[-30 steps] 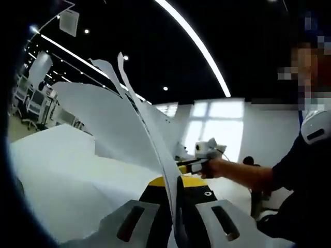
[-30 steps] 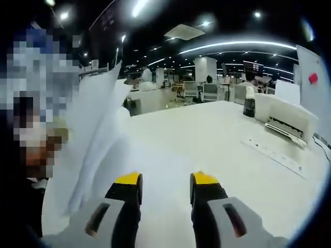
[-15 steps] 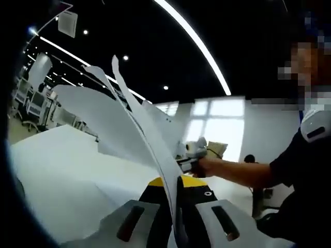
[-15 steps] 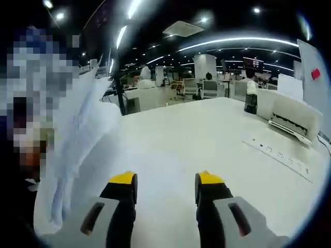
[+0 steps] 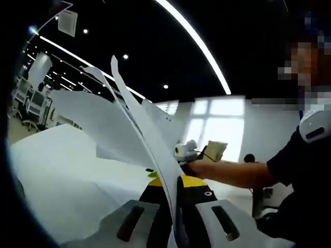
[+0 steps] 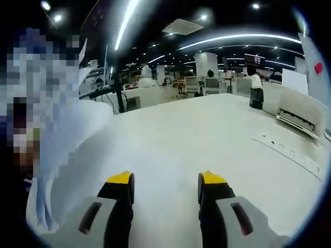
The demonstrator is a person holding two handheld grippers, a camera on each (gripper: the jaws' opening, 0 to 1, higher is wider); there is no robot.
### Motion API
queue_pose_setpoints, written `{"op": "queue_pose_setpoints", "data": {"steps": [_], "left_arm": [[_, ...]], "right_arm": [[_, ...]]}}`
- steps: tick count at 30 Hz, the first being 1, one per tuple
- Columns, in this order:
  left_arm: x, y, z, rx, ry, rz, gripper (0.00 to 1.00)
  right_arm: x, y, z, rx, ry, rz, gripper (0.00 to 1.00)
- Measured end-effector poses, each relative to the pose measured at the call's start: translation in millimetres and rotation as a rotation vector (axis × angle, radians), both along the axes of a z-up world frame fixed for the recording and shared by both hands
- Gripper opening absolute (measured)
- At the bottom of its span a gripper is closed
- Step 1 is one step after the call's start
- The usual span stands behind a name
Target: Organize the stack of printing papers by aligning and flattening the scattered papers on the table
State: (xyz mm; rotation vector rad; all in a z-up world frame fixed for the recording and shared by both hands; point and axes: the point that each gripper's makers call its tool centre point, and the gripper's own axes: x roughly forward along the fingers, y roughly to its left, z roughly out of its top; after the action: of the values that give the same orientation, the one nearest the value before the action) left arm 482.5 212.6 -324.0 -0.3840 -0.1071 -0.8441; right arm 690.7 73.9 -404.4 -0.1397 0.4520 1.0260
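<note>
Nearer now, right claw (image 5: 182,153); left claw (image 5: 173,182) pinches thin curling papers (image 5: 103,124).

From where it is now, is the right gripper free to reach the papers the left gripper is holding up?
Probably yes. The right gripper is open with nothing between its fingers, and the papers, clamped upright in the left gripper, stand just to its left with bare table around.
</note>
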Motion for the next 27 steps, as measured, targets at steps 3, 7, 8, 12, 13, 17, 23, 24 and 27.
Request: {"op": "queue_pose_setpoints", "data": {"steps": [3,7,8,12,13,17,23,24,27], "left_arm": [[0.1,0.2,-0.1,0.0,0.0,0.0,0.06],[0.2,0.3,-0.1,-0.001,0.0,-0.002,0.06],[0.1,0.1,-0.1,-0.001,0.001,-0.003,0.06],[0.3,-0.1,-0.3,-0.001,0.002,-0.005,0.06],[0.3,-0.2,-0.3,-0.001,0.001,-0.005,0.06],[0.2,-0.6,-0.3,0.0,0.0,-0.005,0.06],[0.4,-2.2,-0.4,0.001,0.002,-0.009,0.07],[0.5,-2.3,-0.4,0.001,0.003,-0.009,0.07],[0.8,-2.5,-0.7,0.003,0.005,-0.008,0.07]], "right_arm": [[-0.2,3.7,-4.0,0.006,-0.003,0.004,0.46],[1.8,6.5,-10.3,0.011,0.0,0.005,0.47],[1.9,7.8,-13.9,0.013,0.002,0.007,0.47],[2.0,9.1,-17.2,0.018,-0.002,0.008,0.47],[1.2,9.6,-16.9,0.017,-0.006,0.011,0.47],[-2.2,12.3,-18.9,-0.011,-0.055,0.044,0.46],[-25.3,22.5,-17.9,0.027,-0.097,0.101,0.3],[-27.9,23.9,-17.4,0.029,-0.096,0.107,0.28],[-29.9,25.0,-17.1,0.032,-0.095,0.112,0.22]]}}
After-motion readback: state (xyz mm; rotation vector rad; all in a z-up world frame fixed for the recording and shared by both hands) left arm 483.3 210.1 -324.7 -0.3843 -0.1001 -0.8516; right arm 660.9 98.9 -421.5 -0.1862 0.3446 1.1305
